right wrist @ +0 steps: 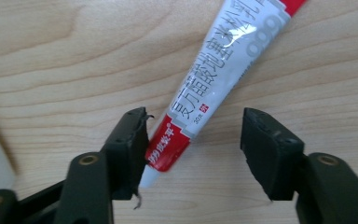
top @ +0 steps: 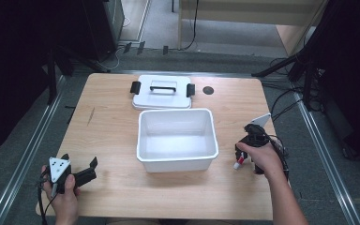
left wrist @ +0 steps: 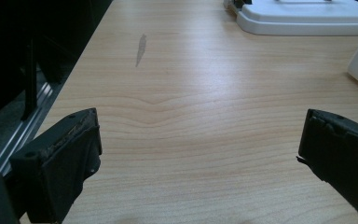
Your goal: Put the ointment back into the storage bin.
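A white tube with a red end and printed lettering lies flat on the wooden table, right of the bin. In the high view it shows as a small red-and-white tube under the person's right hand. My right gripper points down at it, open, its jaws on either side of the tube's capped end. The left jaw touches the red band and the right jaw stands apart from it. My left gripper rests near the table's front left corner. It is open, with bare wood between its jaws.
An open white bin stands mid-table, and its white lid with black clasps lies flat behind it. A dark round spot marks the table's far edge. A grey smear marks the wood on the left. Cables trail off the right side.
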Demonstrator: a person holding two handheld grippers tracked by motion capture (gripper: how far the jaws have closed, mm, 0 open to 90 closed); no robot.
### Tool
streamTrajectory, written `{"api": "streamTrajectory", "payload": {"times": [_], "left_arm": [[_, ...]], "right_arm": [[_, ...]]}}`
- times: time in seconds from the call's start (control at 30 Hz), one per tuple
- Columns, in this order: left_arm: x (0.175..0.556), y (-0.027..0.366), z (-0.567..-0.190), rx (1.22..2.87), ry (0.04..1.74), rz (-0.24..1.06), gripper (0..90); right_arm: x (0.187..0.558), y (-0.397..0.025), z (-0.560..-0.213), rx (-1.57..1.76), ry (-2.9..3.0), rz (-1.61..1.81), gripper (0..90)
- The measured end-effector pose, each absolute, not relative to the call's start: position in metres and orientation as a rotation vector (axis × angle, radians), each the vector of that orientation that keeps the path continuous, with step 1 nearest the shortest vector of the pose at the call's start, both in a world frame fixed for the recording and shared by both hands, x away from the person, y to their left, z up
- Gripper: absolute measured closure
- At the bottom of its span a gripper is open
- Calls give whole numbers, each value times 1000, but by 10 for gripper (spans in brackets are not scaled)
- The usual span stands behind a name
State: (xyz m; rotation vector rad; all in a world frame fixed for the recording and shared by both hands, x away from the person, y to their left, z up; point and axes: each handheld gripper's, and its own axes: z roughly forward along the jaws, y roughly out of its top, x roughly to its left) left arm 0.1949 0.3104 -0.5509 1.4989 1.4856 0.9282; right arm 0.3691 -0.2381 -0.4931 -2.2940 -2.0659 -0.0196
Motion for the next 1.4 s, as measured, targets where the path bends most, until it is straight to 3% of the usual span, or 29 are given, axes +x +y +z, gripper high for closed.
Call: {"api": "streamTrajectory", "payload": {"times": [0.3, 1.03, 1.4], "left_arm": [[195, 311, -551, 1501, 1486, 923, 0], [196, 312, -551, 1503, 1484, 897, 0], [196, 312, -551, 1502, 1483, 897, 0]], "right_arm": [[372, -233, -501, -2273, -2114, 25, 707], [366, -237, -503, -1879, -2495, -34, 725], [367, -236, -452, -1842, -2559, -210, 724]]}}
